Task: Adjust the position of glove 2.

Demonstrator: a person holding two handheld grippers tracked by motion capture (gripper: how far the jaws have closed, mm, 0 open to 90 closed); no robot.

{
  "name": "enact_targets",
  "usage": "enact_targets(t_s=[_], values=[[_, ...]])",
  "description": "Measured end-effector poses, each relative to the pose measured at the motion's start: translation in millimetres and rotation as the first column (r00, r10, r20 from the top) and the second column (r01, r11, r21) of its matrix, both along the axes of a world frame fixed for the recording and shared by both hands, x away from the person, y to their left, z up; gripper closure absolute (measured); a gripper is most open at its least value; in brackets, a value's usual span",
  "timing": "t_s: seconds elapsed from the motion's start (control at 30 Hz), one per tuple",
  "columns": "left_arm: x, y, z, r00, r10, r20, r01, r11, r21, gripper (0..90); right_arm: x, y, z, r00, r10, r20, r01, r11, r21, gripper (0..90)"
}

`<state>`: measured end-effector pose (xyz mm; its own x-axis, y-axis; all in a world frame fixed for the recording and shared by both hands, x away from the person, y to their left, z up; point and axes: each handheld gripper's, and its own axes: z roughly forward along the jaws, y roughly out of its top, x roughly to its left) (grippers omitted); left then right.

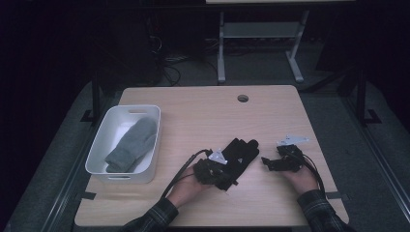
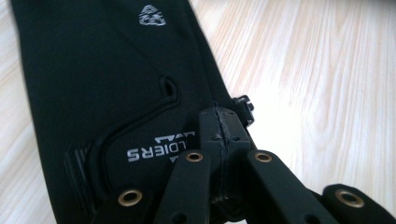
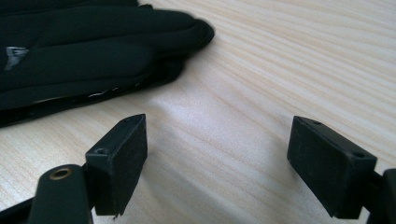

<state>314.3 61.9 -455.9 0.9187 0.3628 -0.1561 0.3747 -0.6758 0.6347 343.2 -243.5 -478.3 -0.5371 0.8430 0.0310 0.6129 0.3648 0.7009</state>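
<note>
We are pinching cuff of black glove [image 1: 238, 157] with left gripper [image 2: 223, 135], jaws pressed together, glove lying flat mid-surface [image 1: 203, 116]. We are holding right gripper [image 3: 215, 163] beside fingertips, jaws spread, empty, likely ready for second grip.

I see a black glove [image 1: 240, 153] with silver-white lettering, grey mitten [image 1: 133, 144] in white bin [image 1: 102, 137], light wood-grain table [image 1: 203, 118], plaid sleeves [image 1: 321, 211].

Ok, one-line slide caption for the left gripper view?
Left gripper, jaws shut on the cuff edge of a black glove printed with white lettering, lying flat on the light wooden table.
</note>
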Motion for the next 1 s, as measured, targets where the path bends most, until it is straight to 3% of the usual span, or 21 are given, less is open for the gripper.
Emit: enact_targets(t_s=[0.17, 0.27, 0.4, 0.53, 0.7, 0.83, 1.0], values=[[-0.3, 23.7, 3.1, 1.0, -0.001, -0.002, 0.001, 0.9994, 0.036, 89.6, 0.4, 0.0, -0.8, 1.0, 0.002, 0.006, -0.002, 1.0, 0.003, 19.1], [-2.4, 35.7, 3.4, 0.9998, 0.019, 0.005, -0.019, 0.9992, 0.035, 89.6, 0.6, -0.3, -1.4, 1.0, 0.0, 0.008, 0.0, 1.0, 0.006, 18.0], [-5.0, 48.0, 6.0, 0.9997, 0.013, 0.022, -0.015, 0.9973, 0.072, 89.6, 1.0, -0.5, -2.7, 0.9999, 0.0, 0.017, 0.0, 1.0, 0.012, 16.2], [-6.2, 55.2, 7.3, 0.9993, 0.027, 0.025, -0.029, 0.9962, 0.083, 89.6, 0.6, -1.3, -4.2, 0.9995, 0.005, 0.032, -0.005, 1.0, 0.014, 15.8], [-5.2, 56.8, 13.3, 0.9995, 0.006, 0.032, -0.009, 0.9943, 0.106, 88.2, 0.7, -1.2, -4.4, 0.9995, 0.004, 0.03, -0.004, 1.0, 0.013, 14.1], [-5.8, 54.5, 20.8, 0.999, 0.001, 0.046, -0.005, 0.9964, 0.085, 79.6, 0.7, -1.1, -4.4, 0.9995, 0.006, 0.03, -0.006, 1.0, 0.013, 13.9], [2.5, 48.7, 30.2, 0.998, -0.001, 0.064, -0.004, 0.9968, 0.08, 59.3, 0.7, -1.2, -4.5, 0.9995, 0.006, 0.031, -0.007, 1.0, 0.012, 13.8]])
